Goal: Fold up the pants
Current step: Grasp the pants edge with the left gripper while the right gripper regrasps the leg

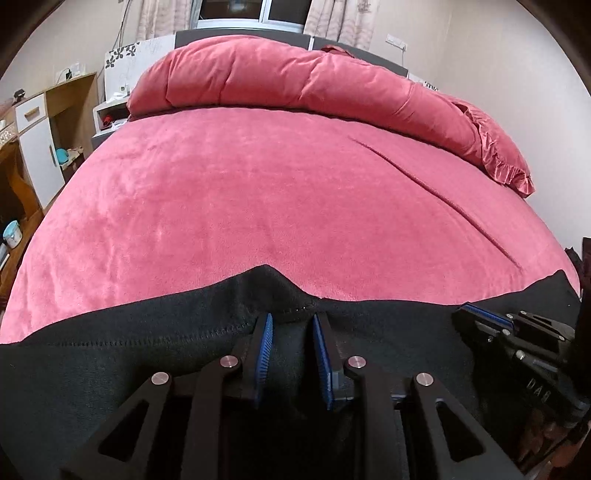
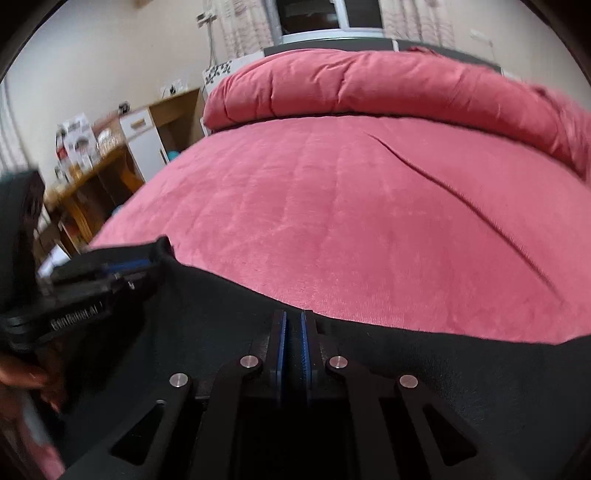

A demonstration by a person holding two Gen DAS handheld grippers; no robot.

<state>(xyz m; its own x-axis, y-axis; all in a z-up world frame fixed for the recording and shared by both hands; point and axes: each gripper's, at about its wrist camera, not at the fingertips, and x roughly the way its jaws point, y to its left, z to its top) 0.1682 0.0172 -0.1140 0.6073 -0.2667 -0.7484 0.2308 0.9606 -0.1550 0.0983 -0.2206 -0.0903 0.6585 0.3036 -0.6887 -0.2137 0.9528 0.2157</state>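
Black pants [image 1: 110, 369] lie across the near edge of a pink bed [image 1: 240, 192]. In the left wrist view my left gripper [image 1: 292, 325] is shut on a thick bunch of the pants' upper edge, with dark cloth filling the gap between its blue pads [image 1: 265, 332]. The right gripper [image 1: 476, 314] shows at the far right of that view, on the same edge. In the right wrist view my right gripper [image 2: 293, 321] is shut on the edge of the pants [image 2: 443, 369], its pads nearly touching. The left gripper [image 2: 122, 269] appears blurred at the left, holding a raised fold.
A rolled pink quilt [image 1: 295, 77] lies along the head of the bed, under a window [image 1: 255, 14]. A wooden desk and white cabinet [image 1: 37, 147] stand left of the bed. A diagonal crease [image 1: 424, 184] runs across the bedcover. A hand [image 2: 22, 373] shows at the lower left.
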